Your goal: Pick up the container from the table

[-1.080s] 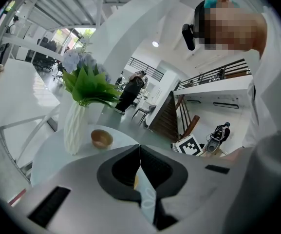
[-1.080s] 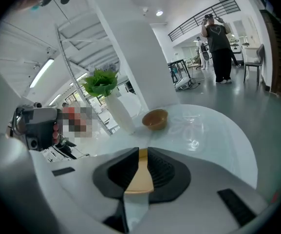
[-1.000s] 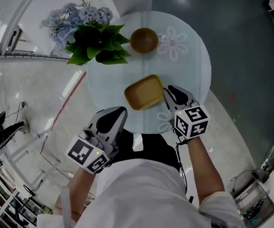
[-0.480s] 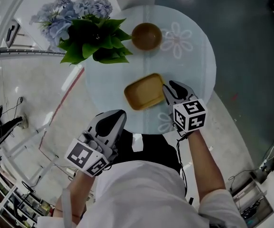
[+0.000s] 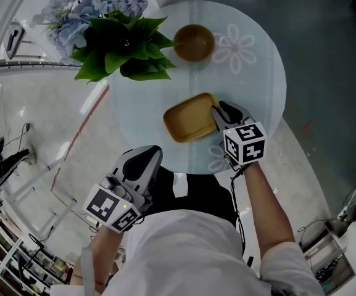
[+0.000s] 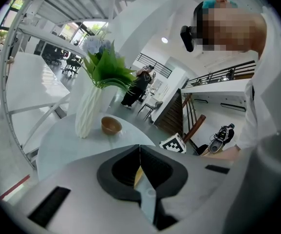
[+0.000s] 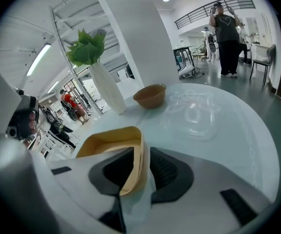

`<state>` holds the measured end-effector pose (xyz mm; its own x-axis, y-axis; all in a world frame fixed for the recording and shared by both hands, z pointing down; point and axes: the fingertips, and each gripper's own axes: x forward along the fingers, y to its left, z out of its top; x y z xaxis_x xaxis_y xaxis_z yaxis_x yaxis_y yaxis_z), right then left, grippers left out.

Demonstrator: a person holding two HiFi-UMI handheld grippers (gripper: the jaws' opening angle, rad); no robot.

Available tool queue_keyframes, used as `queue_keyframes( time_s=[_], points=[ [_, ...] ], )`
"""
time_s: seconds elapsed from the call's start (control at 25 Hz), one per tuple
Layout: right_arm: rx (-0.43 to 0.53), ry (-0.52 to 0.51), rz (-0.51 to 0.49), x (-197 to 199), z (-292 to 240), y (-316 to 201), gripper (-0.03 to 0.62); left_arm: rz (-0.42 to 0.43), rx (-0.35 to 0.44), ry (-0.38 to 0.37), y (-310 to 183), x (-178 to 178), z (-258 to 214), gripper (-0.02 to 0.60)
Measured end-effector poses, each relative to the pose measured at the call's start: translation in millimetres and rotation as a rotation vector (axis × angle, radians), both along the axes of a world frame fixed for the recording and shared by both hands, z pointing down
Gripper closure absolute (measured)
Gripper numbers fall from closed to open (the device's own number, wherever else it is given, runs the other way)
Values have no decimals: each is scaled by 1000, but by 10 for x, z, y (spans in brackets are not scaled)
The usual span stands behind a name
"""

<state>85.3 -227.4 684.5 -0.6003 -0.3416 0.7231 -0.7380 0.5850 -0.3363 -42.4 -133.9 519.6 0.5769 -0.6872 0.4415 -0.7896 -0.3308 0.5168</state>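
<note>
The container (image 5: pixel 190 117) is a shallow tan rectangular tray on the round glass table (image 5: pixel 261 94). My right gripper (image 5: pixel 217 111) reaches it from the near right and straddles its right wall. In the right gripper view the container (image 7: pixel 106 143) has one jaw inside it and one outside. My right gripper (image 7: pixel 142 156) has jaws that are closing, and a gap still shows beside the wall. My left gripper (image 5: pixel 150 153) hangs off the table's near edge, away from the container. In its own view my left gripper (image 6: pixel 140 147) has its tips together, holding nothing.
A brown bowl (image 5: pixel 194 42) sits at the far side of the table, with a white vase of blue flowers and green leaves (image 5: pixel 113 39) to its left. Flower prints mark the glass (image 5: pixel 236 48). People stand in the background of both gripper views.
My right gripper has come down and forward over the container's right wall. The left gripper has sunk a little by the table's edge.
</note>
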Motion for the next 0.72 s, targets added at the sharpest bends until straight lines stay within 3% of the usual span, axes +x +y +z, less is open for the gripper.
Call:
queue_keyframes(
  time_s=[0.48,0.72],
  points=[
    [5,41,9,-4,86,-2,552,-9,-5,6,35,-85,42,560],
    [8,28,38,5,6,35,557,5,10,12,39,-79,-3,560]
  ],
)
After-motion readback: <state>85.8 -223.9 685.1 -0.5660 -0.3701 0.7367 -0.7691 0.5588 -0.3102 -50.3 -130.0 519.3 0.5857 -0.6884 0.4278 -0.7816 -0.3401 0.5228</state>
